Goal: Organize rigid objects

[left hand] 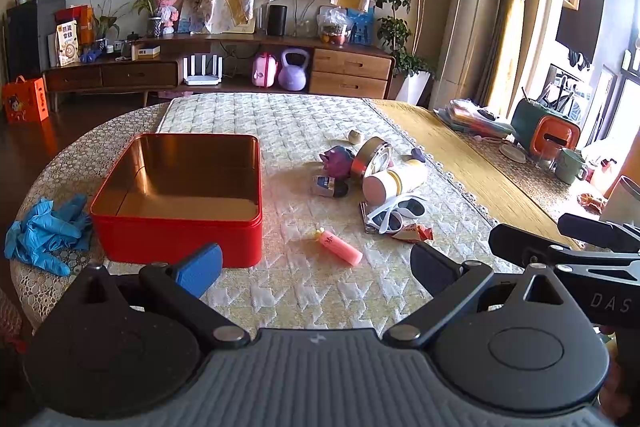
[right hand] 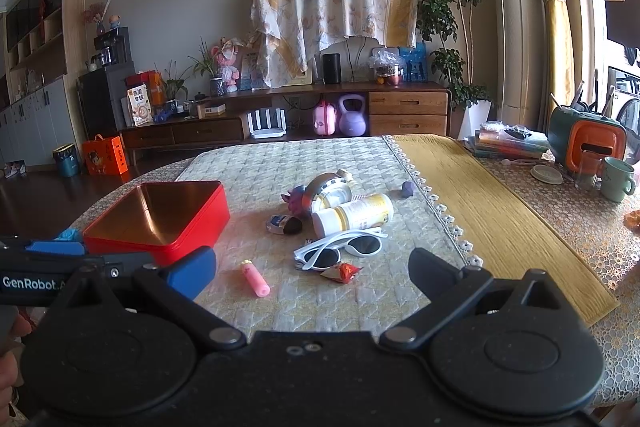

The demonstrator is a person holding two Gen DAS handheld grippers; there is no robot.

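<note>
An empty red tin box (left hand: pixel 180 227) (right hand: pixel 160 223) with a gold inside stands on the quilted mat at the left. To its right lie a pink tube (left hand: pixel 340 247) (right hand: pixel 255 279), white sunglasses (left hand: pixel 394 213) (right hand: pixel 340 249), a white and gold bottle (left hand: pixel 394 181) (right hand: pixel 354 214) on its side, a round metal tin (left hand: pixel 372 155) (right hand: pixel 330 189), a purple toy (left hand: pixel 339 162) (right hand: pixel 296 201) and a small dark flask (left hand: pixel 329 185) (right hand: pixel 284 224). My left gripper (left hand: pixel 316 269) is open, near the front edge, holding nothing. My right gripper (right hand: pixel 314 273) is open too, just before the tube and sunglasses.
Blue gloves (left hand: pixel 44 231) lie left of the box. A red snack wrapper (left hand: pixel 416 231) (right hand: pixel 342 271) sits by the sunglasses. A yellow runner (right hand: pixel 492 219) crosses the table on the right, with a green mug (right hand: pixel 616 179), an orange and green holder (right hand: pixel 586 139) and books (right hand: pixel 508 143) beyond it.
</note>
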